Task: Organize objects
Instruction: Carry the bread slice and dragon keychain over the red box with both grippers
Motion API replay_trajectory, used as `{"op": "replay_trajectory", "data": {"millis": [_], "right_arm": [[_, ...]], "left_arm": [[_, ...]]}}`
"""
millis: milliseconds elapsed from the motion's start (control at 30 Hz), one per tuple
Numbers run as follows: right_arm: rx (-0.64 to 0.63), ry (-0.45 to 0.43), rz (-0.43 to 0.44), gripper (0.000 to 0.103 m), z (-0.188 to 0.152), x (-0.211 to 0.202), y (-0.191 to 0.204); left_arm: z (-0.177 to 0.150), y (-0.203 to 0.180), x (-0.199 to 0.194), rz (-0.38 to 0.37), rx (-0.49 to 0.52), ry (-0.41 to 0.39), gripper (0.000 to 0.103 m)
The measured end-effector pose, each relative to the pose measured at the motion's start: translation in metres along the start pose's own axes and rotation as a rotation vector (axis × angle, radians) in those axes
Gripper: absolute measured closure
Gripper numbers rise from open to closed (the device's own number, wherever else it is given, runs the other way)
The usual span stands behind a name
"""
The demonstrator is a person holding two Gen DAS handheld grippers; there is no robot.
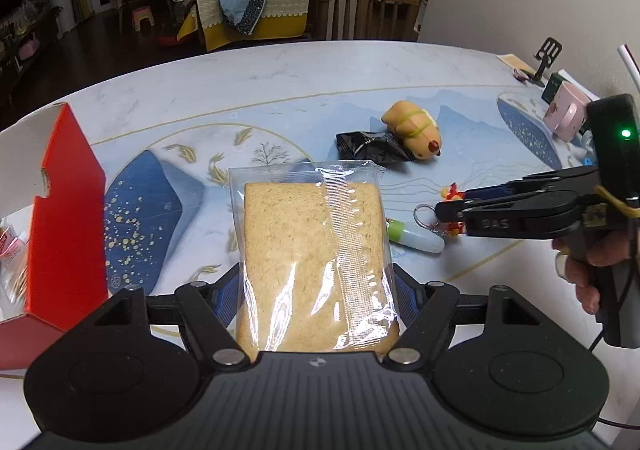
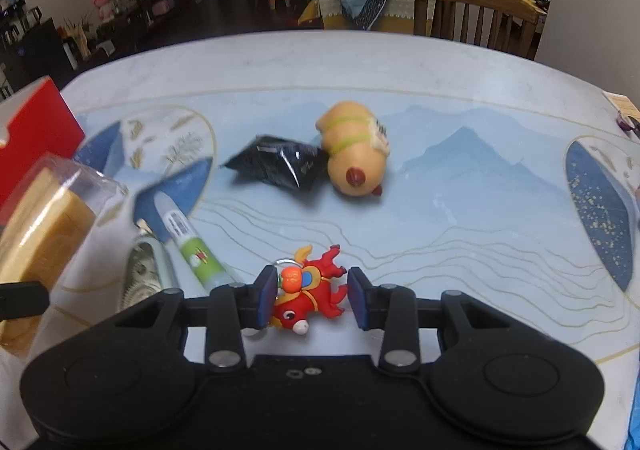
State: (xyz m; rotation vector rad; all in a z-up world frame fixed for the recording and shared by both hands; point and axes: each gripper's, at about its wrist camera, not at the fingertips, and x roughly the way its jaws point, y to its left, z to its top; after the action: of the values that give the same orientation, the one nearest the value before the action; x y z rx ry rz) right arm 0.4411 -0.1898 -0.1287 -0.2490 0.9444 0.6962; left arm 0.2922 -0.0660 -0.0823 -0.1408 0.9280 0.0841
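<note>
My left gripper [image 1: 318, 300] is shut on a wrapped slice of bread [image 1: 316, 250] and holds it above the table. The bread also shows at the left of the right wrist view [image 2: 44, 234]. My right gripper [image 2: 312, 296] is open, its blue pads on either side of a red dragon keychain [image 2: 308, 296] lying on the table; the left pad touches it. The right gripper shows in the left wrist view [image 1: 452, 206] over the keychain [image 1: 452, 192]. A red box [image 1: 64, 218] stands open at the left.
A tan plush toy [image 2: 356, 154] and a black snack packet [image 2: 276, 162] lie mid-table. A green-and-white tube [image 2: 192, 246] lies beside the keychain. A pink mug [image 1: 566, 114] and a phone stand [image 1: 546, 58] sit at the far right. A wooden chair [image 1: 368, 10] stands behind the table.
</note>
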Motion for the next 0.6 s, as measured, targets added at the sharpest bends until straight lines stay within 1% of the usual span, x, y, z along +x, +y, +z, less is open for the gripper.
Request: {"op": "replay_trajectory", "data": {"millis": [300,600], "right_arm": [[-0.04,-0.068,0.048,0.066,0.017,-0.057,0.021],[-0.112,-0.128,0.113,0.066,0.036,-0.104,0.07]], "left_arm": [[0.006,0.024,-0.029,-0.029,-0.053,-0.013,0.029],[0.013,0.056,-0.064,-0.032,-0.057,-0.047,0.029]]}}
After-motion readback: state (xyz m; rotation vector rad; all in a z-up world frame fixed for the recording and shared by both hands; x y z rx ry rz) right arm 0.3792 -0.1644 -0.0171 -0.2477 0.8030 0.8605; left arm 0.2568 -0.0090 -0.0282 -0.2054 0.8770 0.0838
